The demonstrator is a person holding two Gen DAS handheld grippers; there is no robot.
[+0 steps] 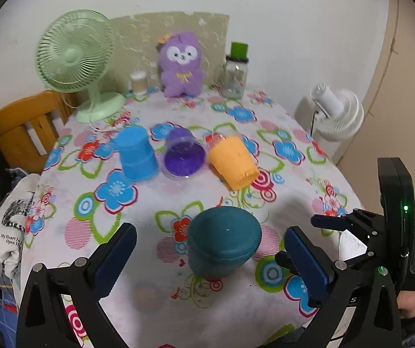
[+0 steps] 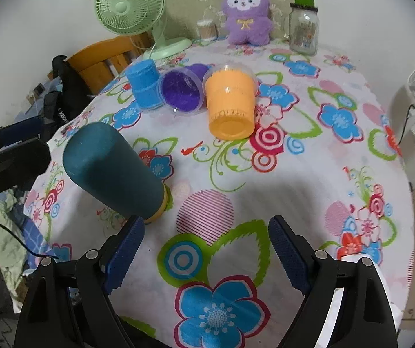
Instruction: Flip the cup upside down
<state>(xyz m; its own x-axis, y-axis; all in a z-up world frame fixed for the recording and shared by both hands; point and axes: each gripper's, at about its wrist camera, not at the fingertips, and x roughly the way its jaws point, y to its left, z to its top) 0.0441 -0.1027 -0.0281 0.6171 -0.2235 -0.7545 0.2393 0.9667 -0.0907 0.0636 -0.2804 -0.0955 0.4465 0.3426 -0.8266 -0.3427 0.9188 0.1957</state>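
Observation:
A dark teal cup [image 1: 222, 240] stands upside down on the flowered tablecloth [image 1: 161, 203], base up, between the open fingers of my left gripper [image 1: 210, 255], which do not touch it. In the right wrist view the teal cup [image 2: 114, 171] is at the left, with a yellow rim at its foot. My right gripper [image 2: 206, 249] is open and empty over the cloth [image 2: 309, 150], to the right of the cup. Further back stand a blue cup [image 1: 136, 156], a purple cup [image 1: 183, 155] on its side and an orange cup [image 1: 233, 161].
A green desk fan [image 1: 74, 58], a purple plush toy [image 1: 181, 63], a glass jar [image 1: 235, 76] and a small container [image 1: 138, 81] line the table's far edge. A wooden chair [image 1: 22, 127] is at the left, a white fan [image 1: 338, 113] at the right.

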